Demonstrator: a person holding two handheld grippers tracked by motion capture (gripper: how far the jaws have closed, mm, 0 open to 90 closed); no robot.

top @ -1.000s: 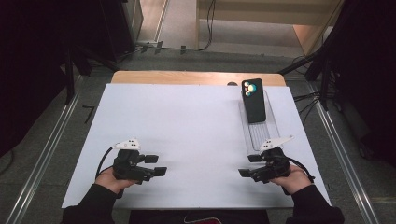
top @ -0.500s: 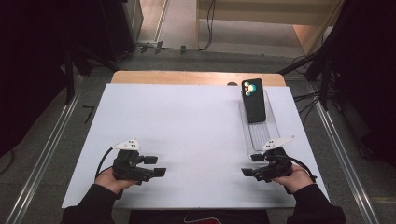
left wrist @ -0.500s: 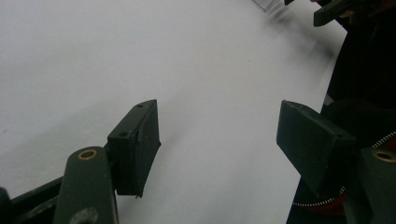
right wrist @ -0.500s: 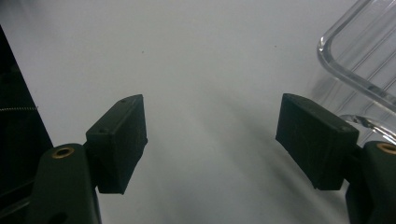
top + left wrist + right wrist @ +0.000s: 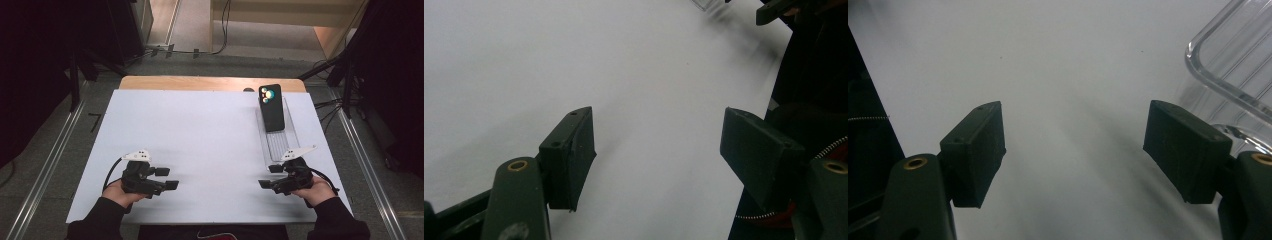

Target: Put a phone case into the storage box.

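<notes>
Resting spread and empty on the white table (image 5: 210,130) — left claw (image 5: 170,179), right claw (image 5: 267,176).

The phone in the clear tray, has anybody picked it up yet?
Not yet. The phone lies in the far end of the clear tray, untouched. The left hand-held gripper and right hand-held gripper rest open on the white table, holding nothing. Reaching and grasping remain.

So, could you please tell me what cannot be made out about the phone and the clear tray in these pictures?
- Phone, high view: too small to tell whether it leans or lies flat in the clear tray.
- Clear tray, right gripper view: cut off by the right edge, so one corner is visible beside the open right tongs.
- Small dark thing behind the tray, high view: too small to identify.
</notes>
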